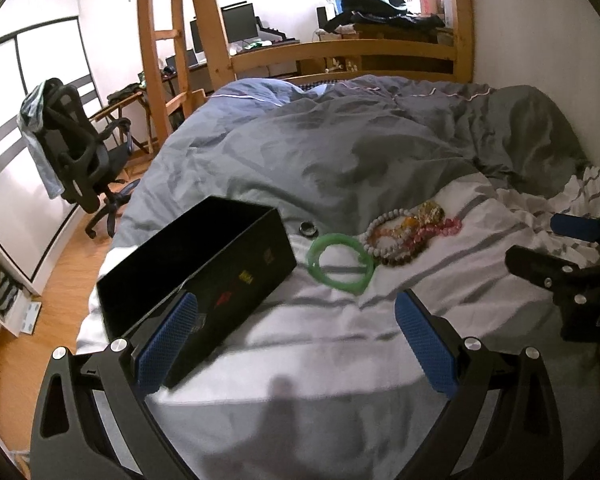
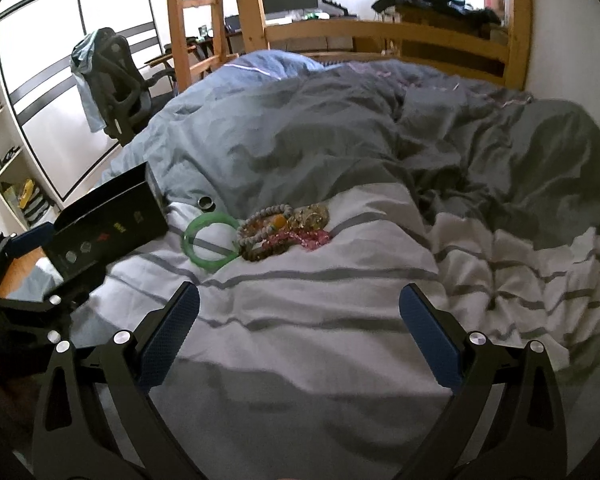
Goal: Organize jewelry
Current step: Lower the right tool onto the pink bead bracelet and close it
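A green bangle (image 1: 340, 264) (image 2: 210, 246) lies on the striped white sheet. Right of it is a pile of beaded bracelets (image 1: 410, 234) (image 2: 284, 230): white, brown, pink and amber beads. A small dark ring (image 1: 309, 228) (image 2: 206, 202) lies behind the bangle. An open black box (image 1: 196, 264) (image 2: 112, 220) stands to the left of the jewelry. My left gripper (image 1: 296, 340) is open and empty, near the box's front corner. My right gripper (image 2: 300, 332) is open and empty, short of the jewelry.
A rumpled grey duvet (image 1: 340, 140) covers the bed behind the jewelry. A wooden bed frame and ladder (image 1: 160, 40) stand beyond. An office chair (image 1: 80, 152) stands on the floor at left. The other gripper shows at the right edge of the left wrist view (image 1: 572, 272).
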{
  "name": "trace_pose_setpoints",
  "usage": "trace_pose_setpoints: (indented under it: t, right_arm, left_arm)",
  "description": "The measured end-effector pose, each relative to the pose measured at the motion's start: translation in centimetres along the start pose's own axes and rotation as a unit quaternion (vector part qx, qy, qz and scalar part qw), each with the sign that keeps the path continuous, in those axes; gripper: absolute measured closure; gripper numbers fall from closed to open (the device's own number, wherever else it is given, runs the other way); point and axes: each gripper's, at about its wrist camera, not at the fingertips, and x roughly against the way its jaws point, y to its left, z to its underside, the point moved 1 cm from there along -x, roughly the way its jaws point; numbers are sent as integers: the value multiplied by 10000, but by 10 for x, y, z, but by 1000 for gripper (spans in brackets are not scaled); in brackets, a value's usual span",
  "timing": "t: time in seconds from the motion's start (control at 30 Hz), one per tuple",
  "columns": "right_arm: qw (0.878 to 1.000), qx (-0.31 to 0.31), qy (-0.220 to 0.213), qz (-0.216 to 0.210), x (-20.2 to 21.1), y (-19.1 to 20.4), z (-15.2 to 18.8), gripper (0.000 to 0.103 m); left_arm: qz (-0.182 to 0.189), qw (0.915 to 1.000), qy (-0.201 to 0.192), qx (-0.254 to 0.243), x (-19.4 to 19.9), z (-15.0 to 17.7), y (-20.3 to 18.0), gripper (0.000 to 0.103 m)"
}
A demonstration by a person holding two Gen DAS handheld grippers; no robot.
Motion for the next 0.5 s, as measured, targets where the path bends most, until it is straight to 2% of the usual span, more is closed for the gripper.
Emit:
trace_pose_setpoints:
  t: [0.07,0.13,0.2,0.27,0.33,0.43,0.5]
  right_arm:
    - [9999,-58,81,-34,-14,-3,-10,6]
    - [9998,76,85,144,-30,-1,-21,8]
    - [9991,273,191,256,-47,2,-31,14]
    - [9972,453,478,356,-71,7,-37,27]
    - [9952,578,700,357,-90,9,-39,33]
    - [9901,620,1189,405,-117,7,-36,35]
    - [9899,492,1293,300,-122,2,-36,35]
  left_arm:
    - [-47,9999,69,-139,-12,-8,-8,5]
    - [-86,9994,118,-301,-25,-15,-15,5]
    - [-80,9988,226,-428,-37,-21,-21,5]
    - [18,9981,319,-525,-53,-27,-27,7]
    - [139,9967,487,-636,-70,-31,-33,24]
    - [280,9931,837,-772,-100,-33,-45,40]
    - [322,9905,1065,-809,-116,-33,-49,52]
